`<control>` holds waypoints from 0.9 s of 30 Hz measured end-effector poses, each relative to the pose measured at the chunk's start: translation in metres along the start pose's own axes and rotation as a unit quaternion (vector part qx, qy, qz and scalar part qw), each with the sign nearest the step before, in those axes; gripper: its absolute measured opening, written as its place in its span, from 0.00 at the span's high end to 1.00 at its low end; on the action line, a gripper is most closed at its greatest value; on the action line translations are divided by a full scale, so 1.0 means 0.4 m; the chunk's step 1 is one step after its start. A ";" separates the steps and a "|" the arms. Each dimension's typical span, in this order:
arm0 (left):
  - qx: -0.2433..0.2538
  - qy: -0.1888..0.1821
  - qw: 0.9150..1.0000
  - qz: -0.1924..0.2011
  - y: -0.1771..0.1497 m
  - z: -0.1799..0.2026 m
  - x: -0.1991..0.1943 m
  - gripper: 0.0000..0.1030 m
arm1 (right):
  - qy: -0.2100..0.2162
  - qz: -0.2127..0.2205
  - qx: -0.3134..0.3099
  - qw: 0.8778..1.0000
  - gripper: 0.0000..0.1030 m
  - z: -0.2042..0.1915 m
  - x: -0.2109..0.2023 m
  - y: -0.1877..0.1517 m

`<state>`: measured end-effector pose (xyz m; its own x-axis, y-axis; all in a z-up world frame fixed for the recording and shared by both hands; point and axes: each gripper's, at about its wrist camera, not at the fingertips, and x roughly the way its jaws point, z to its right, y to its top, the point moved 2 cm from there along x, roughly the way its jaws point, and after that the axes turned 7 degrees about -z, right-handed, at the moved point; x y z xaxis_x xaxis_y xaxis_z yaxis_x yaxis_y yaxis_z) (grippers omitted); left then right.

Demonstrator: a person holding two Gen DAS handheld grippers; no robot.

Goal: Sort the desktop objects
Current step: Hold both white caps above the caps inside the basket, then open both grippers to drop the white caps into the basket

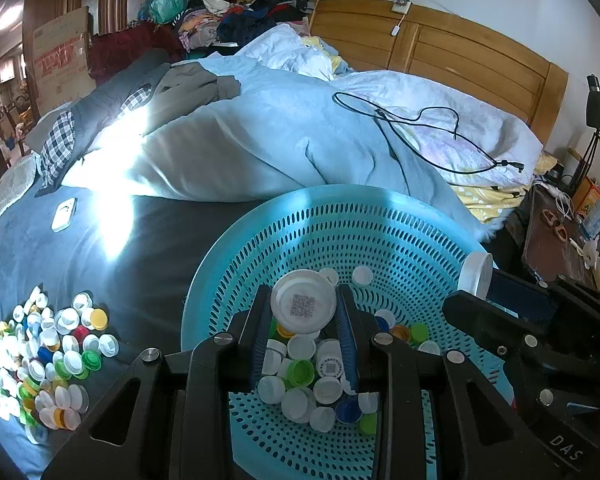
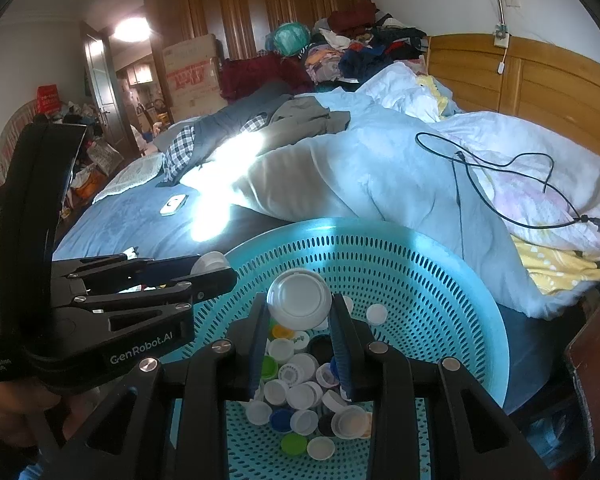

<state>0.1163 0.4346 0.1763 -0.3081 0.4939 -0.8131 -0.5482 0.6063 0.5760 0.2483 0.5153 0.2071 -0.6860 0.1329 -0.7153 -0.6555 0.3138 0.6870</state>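
A teal perforated basket (image 1: 340,224) (image 2: 440,280) sits on the bed and holds several loose bottle caps (image 1: 300,376) (image 2: 300,396). My left gripper (image 1: 303,308) is shut on a large white lid with a QR code (image 1: 303,300), held over the basket. My right gripper (image 2: 299,304) is shut on a large white lid (image 2: 299,296), also over the basket. The right gripper shows at the right of the left wrist view, with its white lid (image 1: 476,274). A pile of mixed caps (image 1: 48,356) lies on the dark sheet left of the basket.
A light blue duvet (image 1: 280,140) is bunched behind the basket with a black cable (image 1: 420,128) on it. A small white device (image 1: 64,214) lies on the sheet. A wooden headboard (image 1: 460,52), clothes pile (image 1: 228,12) and cluttered bedside table (image 1: 560,236) surround the bed.
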 end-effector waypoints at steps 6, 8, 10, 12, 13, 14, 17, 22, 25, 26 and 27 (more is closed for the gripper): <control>0.002 -0.002 1.000 -0.001 -0.001 0.000 0.004 0.74 | 0.001 -0.002 0.000 1.000 0.69 -0.002 0.005 -0.005; 0.002 -0.001 1.000 -0.001 -0.001 0.001 0.003 0.74 | 0.001 -0.003 -0.001 1.000 0.69 -0.001 0.006 -0.006; 0.001 -0.002 1.000 -0.001 -0.002 0.000 0.004 0.74 | 0.000 -0.003 -0.001 1.000 0.69 0.000 0.008 -0.007; 0.001 -0.003 1.000 -0.001 -0.003 0.001 0.004 0.74 | 0.000 -0.003 0.000 1.000 0.69 0.000 0.009 -0.006; 0.001 -0.002 1.000 -0.001 -0.003 -0.001 0.005 0.74 | -0.001 -0.003 -0.001 1.000 0.69 -0.001 0.009 -0.006; 0.001 -0.002 1.000 -0.001 -0.003 -0.001 0.004 0.74 | -0.001 -0.003 -0.001 1.000 0.69 -0.001 0.010 -0.005; 0.001 -0.002 1.000 0.000 -0.003 -0.002 0.005 0.74 | -0.001 -0.003 -0.001 1.000 0.69 0.000 0.010 -0.005; -0.002 -0.003 1.000 -0.002 -0.005 -0.006 0.009 0.74 | -0.003 -0.006 0.001 1.000 0.68 0.003 0.015 -0.003; -0.003 -0.001 1.000 -0.001 -0.005 -0.008 0.009 0.74 | -0.007 -0.003 0.003 1.000 0.68 0.007 0.015 -0.003; -0.003 -0.001 1.000 -0.001 -0.005 -0.008 0.009 0.74 | -0.007 -0.002 0.005 1.000 0.67 0.009 0.014 -0.003; -0.004 -0.001 1.000 -0.002 -0.006 -0.010 0.010 0.73 | -0.008 -0.001 0.007 1.000 0.65 0.011 0.013 -0.003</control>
<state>0.1130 0.4327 0.1713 -0.3040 0.4924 -0.8156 -0.5557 0.6037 0.5716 0.2469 0.5199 0.2019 -0.6798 0.1481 -0.7183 -0.6515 0.3278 0.6841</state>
